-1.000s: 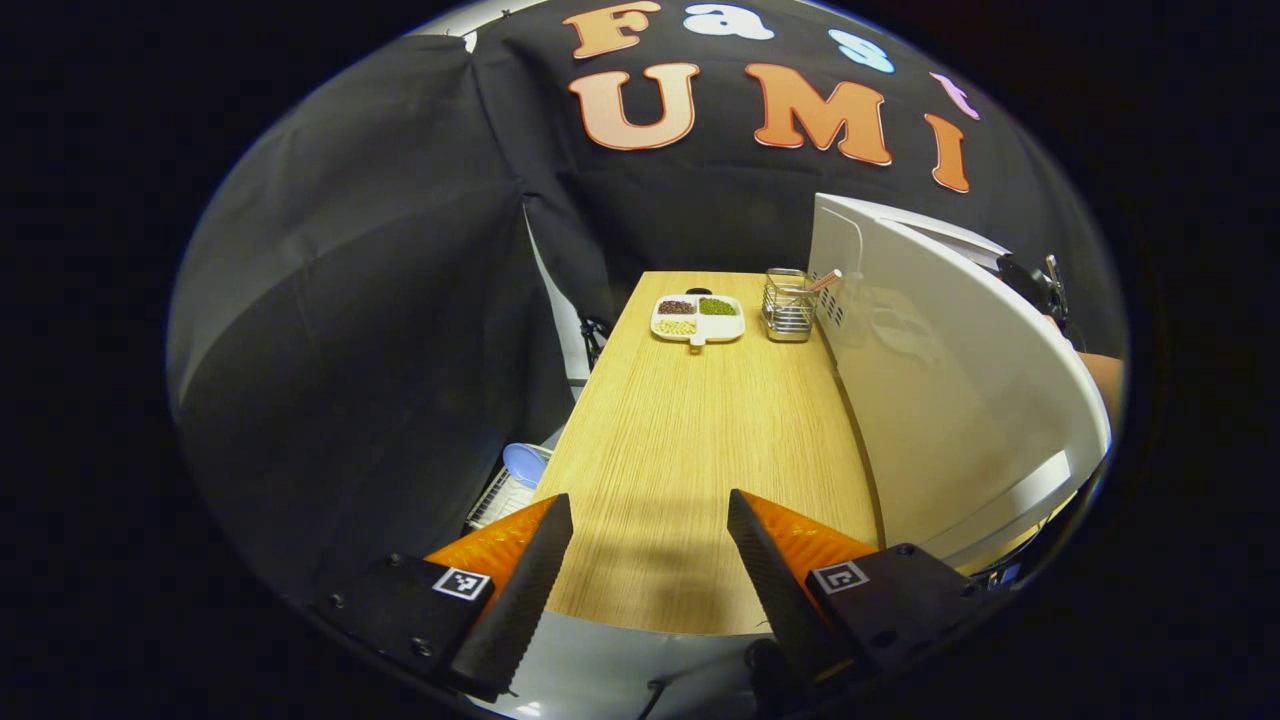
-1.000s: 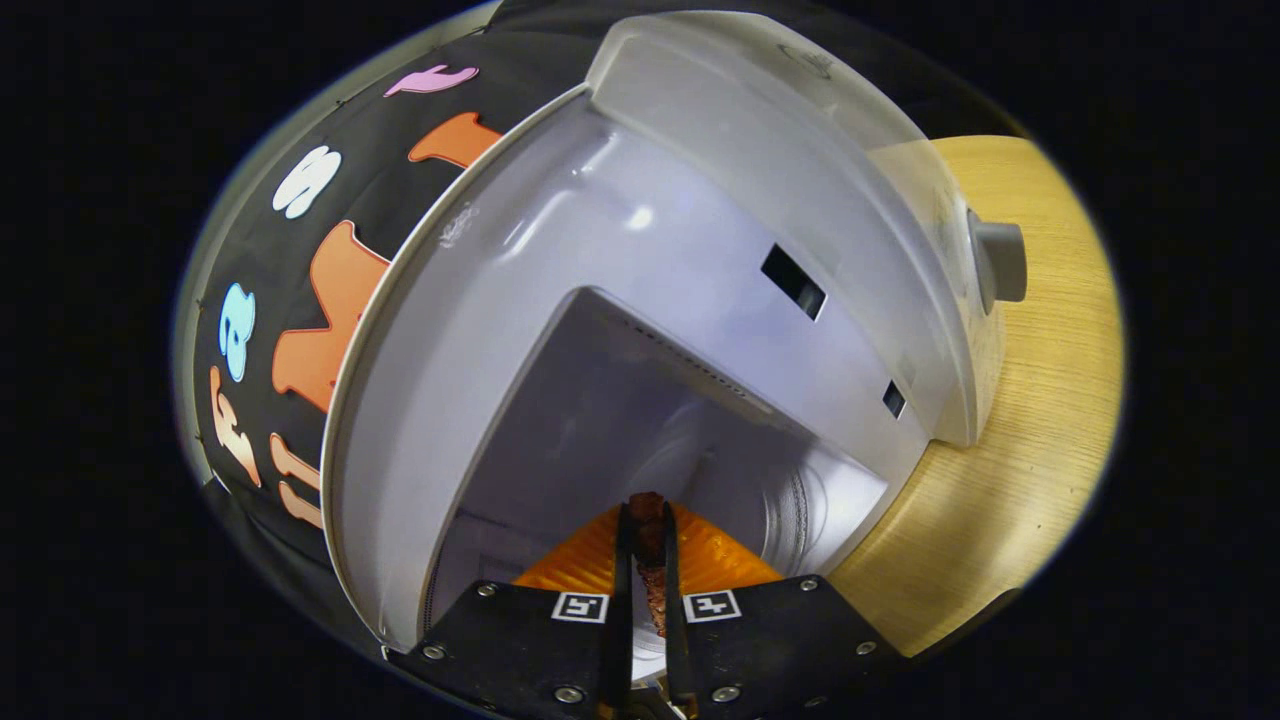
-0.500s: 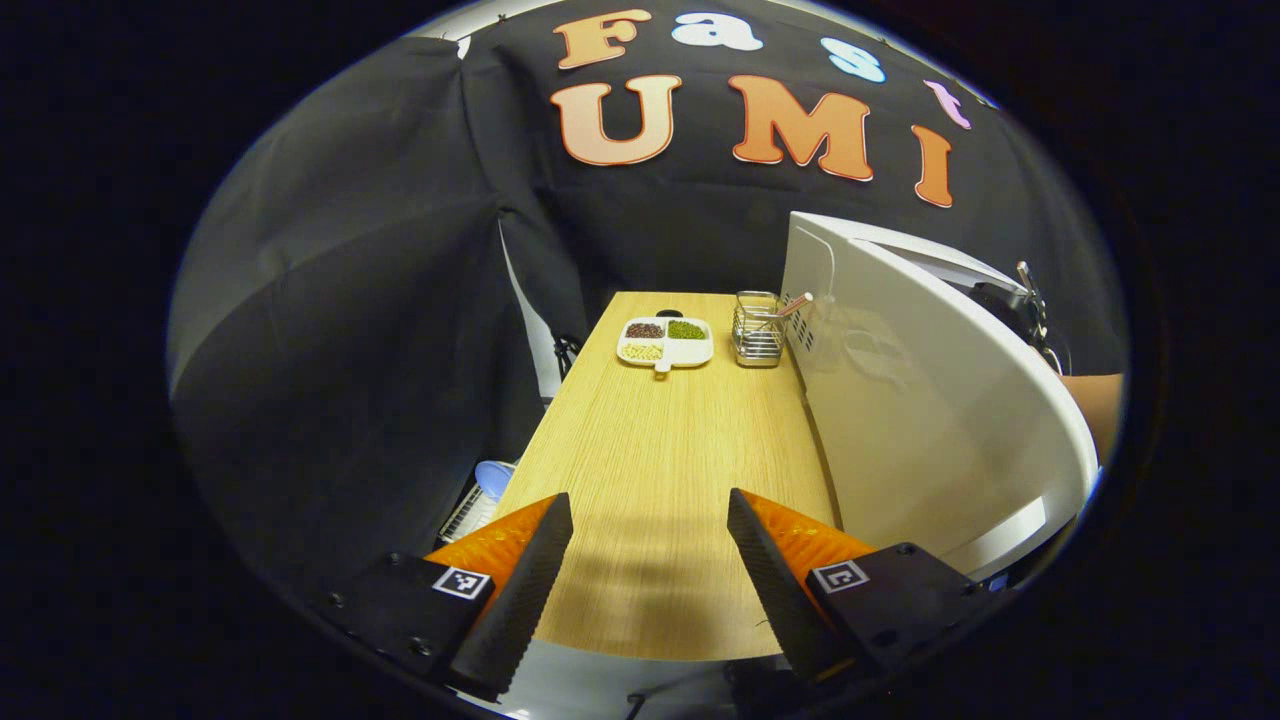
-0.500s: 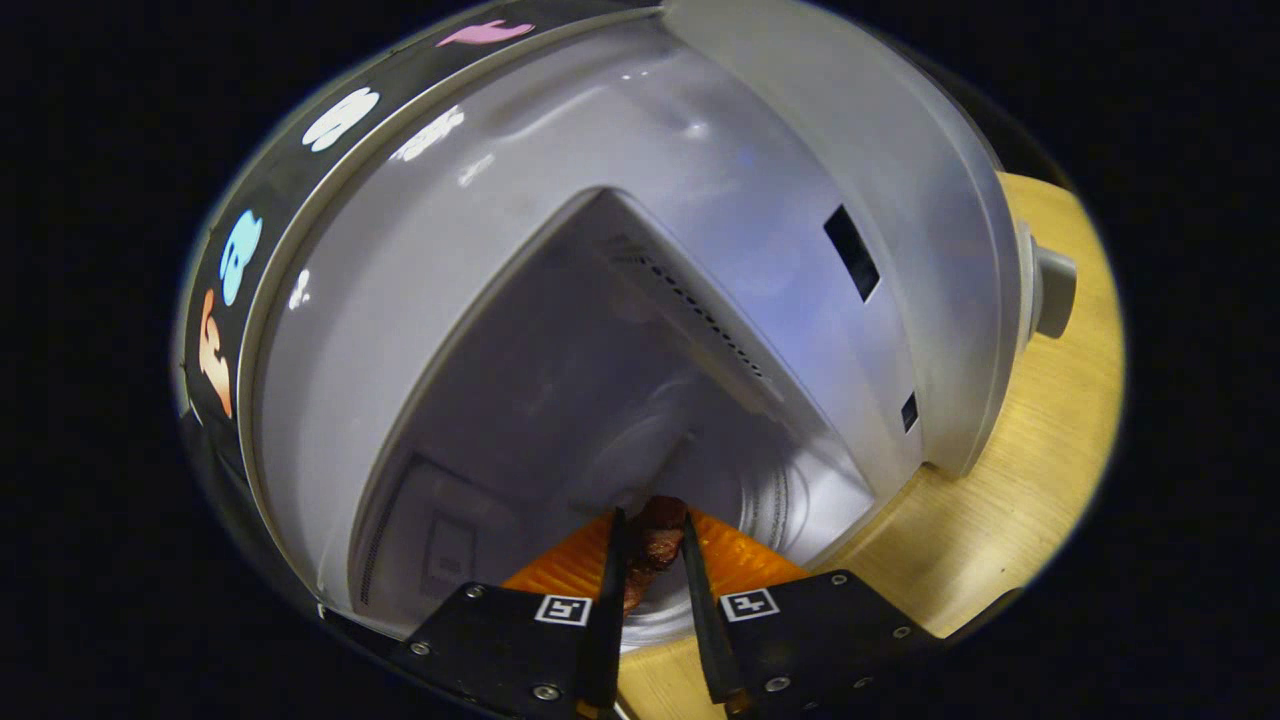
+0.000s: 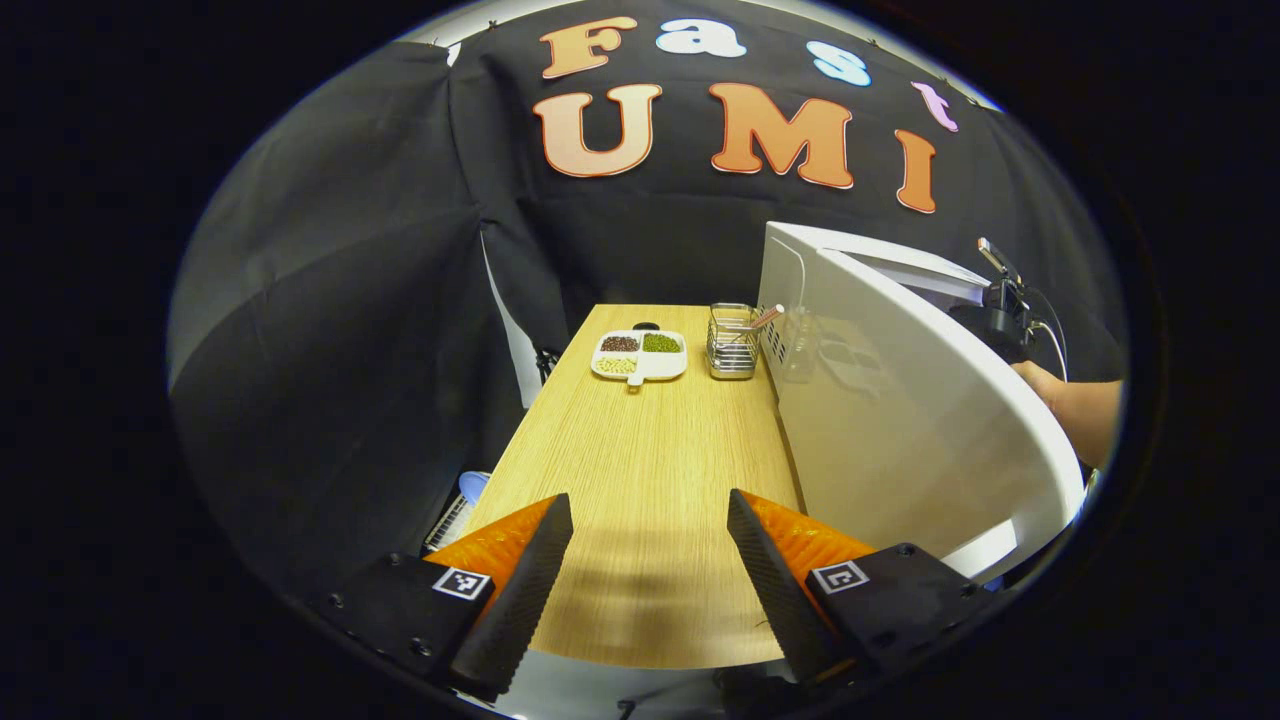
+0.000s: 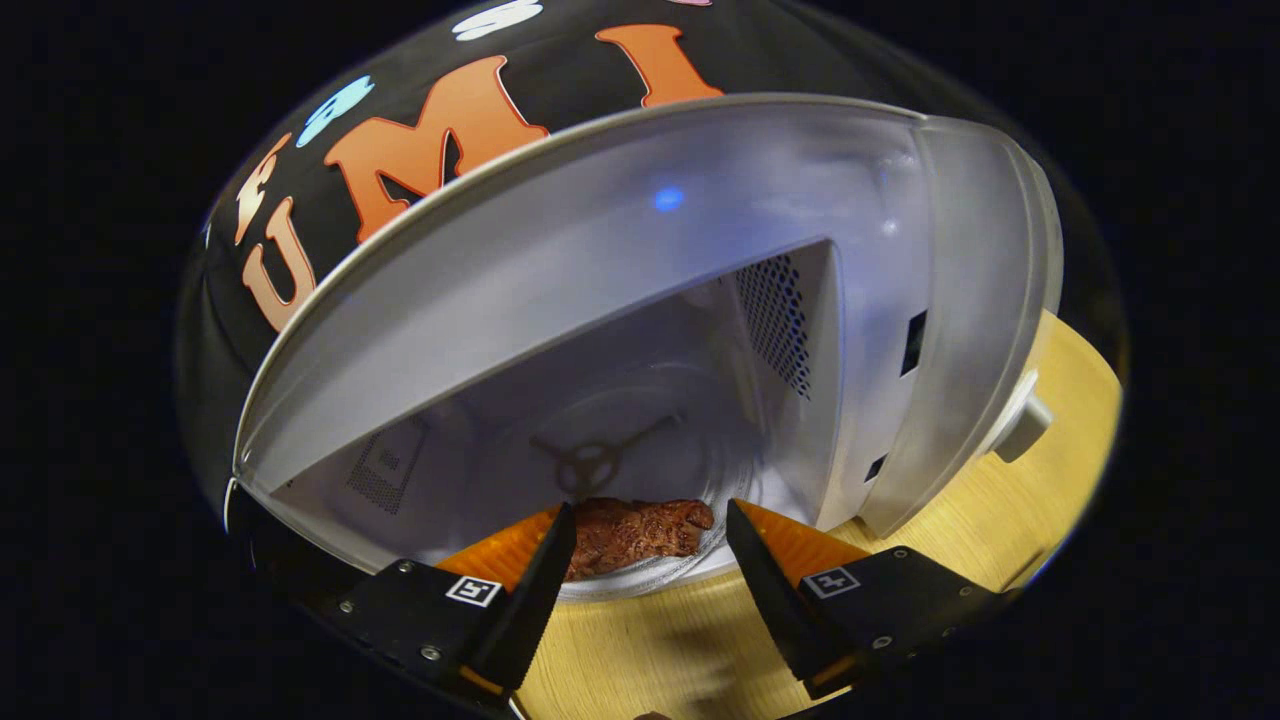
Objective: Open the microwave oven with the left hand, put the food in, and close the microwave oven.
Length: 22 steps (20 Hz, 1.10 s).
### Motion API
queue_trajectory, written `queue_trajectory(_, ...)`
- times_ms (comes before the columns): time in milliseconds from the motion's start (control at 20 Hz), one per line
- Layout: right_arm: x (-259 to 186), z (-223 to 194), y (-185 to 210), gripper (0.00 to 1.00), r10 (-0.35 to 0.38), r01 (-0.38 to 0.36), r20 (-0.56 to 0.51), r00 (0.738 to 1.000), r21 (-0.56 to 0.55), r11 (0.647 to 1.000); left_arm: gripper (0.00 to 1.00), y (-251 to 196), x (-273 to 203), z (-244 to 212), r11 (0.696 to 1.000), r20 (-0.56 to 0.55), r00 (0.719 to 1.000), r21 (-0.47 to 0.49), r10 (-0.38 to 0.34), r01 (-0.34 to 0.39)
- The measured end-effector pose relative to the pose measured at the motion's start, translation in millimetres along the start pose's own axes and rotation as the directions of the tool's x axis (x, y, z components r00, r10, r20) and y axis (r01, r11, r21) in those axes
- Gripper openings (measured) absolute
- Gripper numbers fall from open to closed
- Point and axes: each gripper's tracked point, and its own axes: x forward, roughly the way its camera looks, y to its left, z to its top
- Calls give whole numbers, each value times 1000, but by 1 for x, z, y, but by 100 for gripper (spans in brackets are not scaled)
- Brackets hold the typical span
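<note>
On the wooden surface (image 6: pixel 1040 480): microwave oven (image 6: pixel 620 300) open, food (image 6: pixel 640 530) lying inside, just beyond the released right gripper (image 6: pixel 650 560). Left gripper (image 5: pixel 650 560) spread wide, empty.

microwave mouth (image 6: pixel 640 400) unblocked, swung-out door (image 5: pixel 900 430) bounding bare table (image 5: pixel 650 470)

Glossy white microwave (image 6: pixel 620 250), matt wood-grain table (image 5: pixel 650 460), wire metal basket (image 5: pixel 732 342), rough brown food (image 6: pixel 640 530).
</note>
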Motion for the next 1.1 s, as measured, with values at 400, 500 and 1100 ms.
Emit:
queue_trajectory(400, -99, 3, -61, 94, 82, -82, -4, 997, -163, 983, 94, -35, -3, 7, 998, 21, 1000, 61, -6, 4)
queue_trajectory(500, -128, 9, -76, 94, 96, -94, 2, 995, -185, 978, 96, -46, -4, 2, 999, 17, 1000, 44, -13, 12)
queue_trajectory(1100, -239, 72, -154, 95, 104, -59, 150, 983, -280, 958, 93, -172, 0, 6, 983, -11, 990, 119, -140, 140)
